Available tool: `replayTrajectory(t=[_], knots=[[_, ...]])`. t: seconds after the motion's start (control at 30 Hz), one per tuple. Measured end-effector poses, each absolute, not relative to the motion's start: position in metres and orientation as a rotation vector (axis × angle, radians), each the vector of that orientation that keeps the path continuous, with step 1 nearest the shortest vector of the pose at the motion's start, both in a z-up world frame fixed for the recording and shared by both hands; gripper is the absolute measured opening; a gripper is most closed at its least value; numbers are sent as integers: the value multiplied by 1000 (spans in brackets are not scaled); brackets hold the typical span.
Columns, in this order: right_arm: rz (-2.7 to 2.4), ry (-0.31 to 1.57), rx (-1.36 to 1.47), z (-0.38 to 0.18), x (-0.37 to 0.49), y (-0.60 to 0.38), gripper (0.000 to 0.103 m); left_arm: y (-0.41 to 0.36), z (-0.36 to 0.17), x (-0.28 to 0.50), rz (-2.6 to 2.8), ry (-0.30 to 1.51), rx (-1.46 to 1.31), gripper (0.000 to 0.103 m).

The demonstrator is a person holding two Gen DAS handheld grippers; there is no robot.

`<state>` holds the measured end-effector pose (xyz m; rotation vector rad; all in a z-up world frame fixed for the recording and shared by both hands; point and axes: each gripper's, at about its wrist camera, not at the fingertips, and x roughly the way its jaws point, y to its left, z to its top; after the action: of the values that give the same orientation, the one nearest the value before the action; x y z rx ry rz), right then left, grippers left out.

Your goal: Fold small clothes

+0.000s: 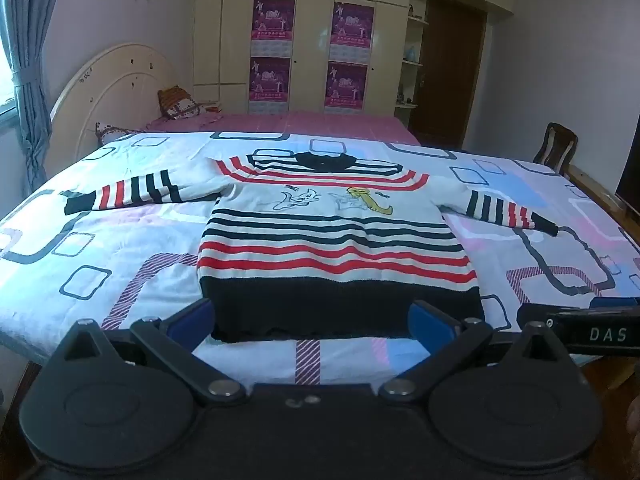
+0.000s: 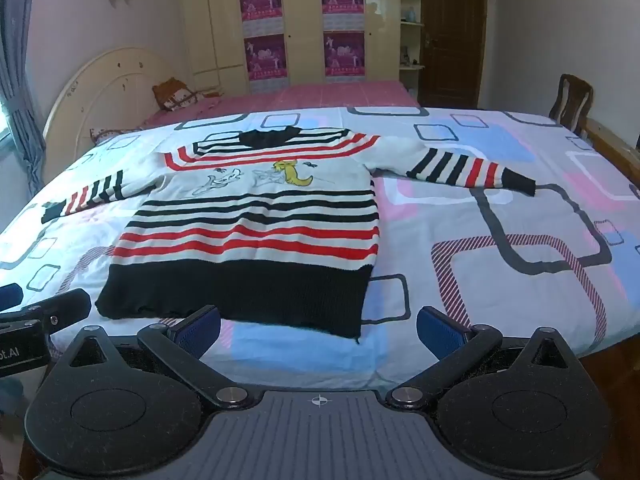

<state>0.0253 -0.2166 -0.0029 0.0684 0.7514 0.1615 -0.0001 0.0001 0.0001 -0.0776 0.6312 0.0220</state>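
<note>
A small knitted sweater (image 1: pixel 332 236) lies flat on the bed cover (image 1: pixel 120 248), front side up. It is white with black and red stripes, and it has a wide black band along the bottom and a black collar (image 1: pixel 326 160) at the top. Cartoon animals are drawn on its chest. Both sleeves are spread out to the sides, each with stripes and a black cuff.

The left gripper (image 1: pixel 312 320) is wide open and holds nothing. Its blue fingertips (image 1: pixel 192 318) sit just above the near edge of the bed, one at each side of the sweater's black bottom band. I cannot tell if they touch it.

The right gripper (image 2: pixel 318 330) is wide open too, and holds nothing. The sweater's bottom right corner lies just in front of it, between its fingers. Its left finger is close to the black band. Its right finger is over bare bed cover, apart from the sweater.
</note>
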Motion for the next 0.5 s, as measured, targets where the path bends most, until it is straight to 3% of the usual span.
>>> replayTrajectory(t=[0.5], knots=[[169, 753, 73, -5, 25, -218, 103, -1, -1, 1, 26, 638, -64, 103]])
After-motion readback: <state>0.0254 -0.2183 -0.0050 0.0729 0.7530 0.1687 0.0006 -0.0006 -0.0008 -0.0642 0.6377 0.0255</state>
